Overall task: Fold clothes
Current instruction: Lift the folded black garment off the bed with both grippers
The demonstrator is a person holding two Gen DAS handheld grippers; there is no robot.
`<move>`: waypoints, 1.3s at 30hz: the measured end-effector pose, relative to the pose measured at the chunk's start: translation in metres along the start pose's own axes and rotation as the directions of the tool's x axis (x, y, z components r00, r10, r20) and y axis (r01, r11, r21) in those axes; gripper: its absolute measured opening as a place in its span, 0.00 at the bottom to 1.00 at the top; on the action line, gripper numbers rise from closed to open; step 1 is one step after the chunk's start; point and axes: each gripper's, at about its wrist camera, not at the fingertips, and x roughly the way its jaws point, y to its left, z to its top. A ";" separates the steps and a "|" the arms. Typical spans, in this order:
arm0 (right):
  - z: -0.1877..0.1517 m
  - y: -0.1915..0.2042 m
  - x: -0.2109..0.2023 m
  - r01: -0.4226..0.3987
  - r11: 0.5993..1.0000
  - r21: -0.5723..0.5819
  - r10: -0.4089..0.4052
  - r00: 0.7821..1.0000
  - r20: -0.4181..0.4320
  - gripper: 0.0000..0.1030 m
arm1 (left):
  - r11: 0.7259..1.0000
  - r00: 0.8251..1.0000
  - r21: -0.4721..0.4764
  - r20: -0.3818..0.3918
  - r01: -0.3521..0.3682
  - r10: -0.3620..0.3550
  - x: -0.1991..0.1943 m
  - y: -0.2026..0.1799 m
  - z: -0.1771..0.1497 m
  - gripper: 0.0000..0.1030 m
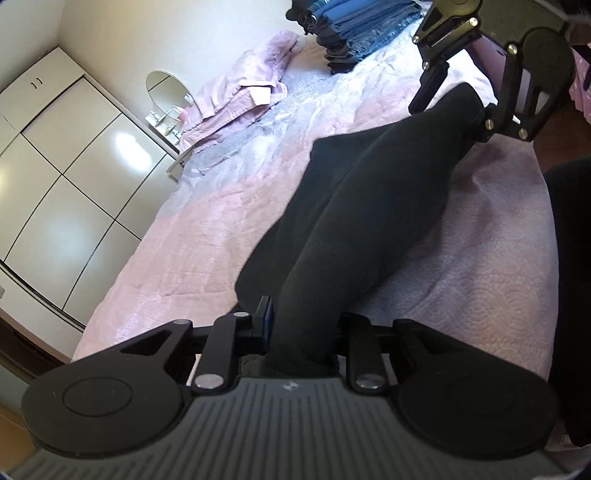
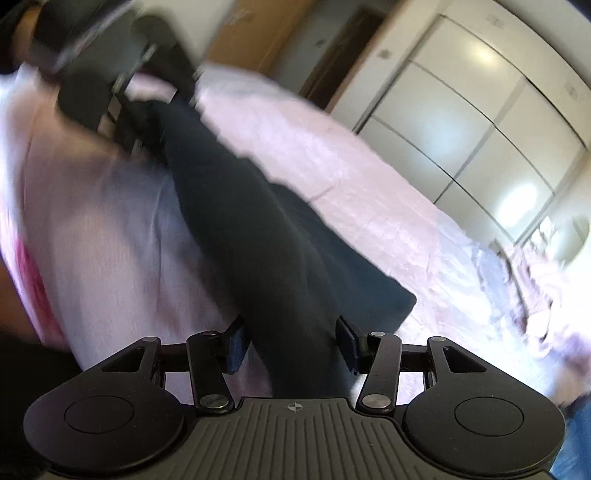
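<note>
From the left wrist view, the left gripper point(image 1: 303, 328) pinches 1 end of a black garment point(image 1: 369, 206), which runs in a long bunched band across the bed point(image 1: 184, 251) to the right gripper point(image 1: 458, 99) at its far end. The risk here, as I judge it, is that the thick roll of cloth creeps out of this narrow pinch if the 2 ends are pulled apart, dropping the fold in a heap. The bed carries a pink quilted cover; a crumpled pink blanket point(image 1: 243, 85) lies near the head, and a stack of folded jeans point(image 1: 362, 33) sits further along. A white wardrobe point(image 1: 66, 177) and a round mirror point(image 1: 168, 90) line the wall.

From the right wrist view, which is blurred, the right gripper point(image 2: 291, 343) stands spread, the garment point(image 2: 280, 251) passing between its pads; I cannot tell that either pad presses on it. If this end is not clamped, any lift would leave the cloth behind and skew the fold. The left gripper point(image 2: 147, 110) shows at the far end, beside the same pink bed point(image 2: 369, 192) and wardrobe point(image 2: 480, 129).
</note>
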 end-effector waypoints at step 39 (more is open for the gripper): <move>-0.017 0.035 -0.013 -0.010 0.990 -0.140 -0.003 0.995 -0.095 0.19 | 0.976 0.995 0.216 -0.096 0.025 -0.004 -0.015 -0.060 -0.012 0.13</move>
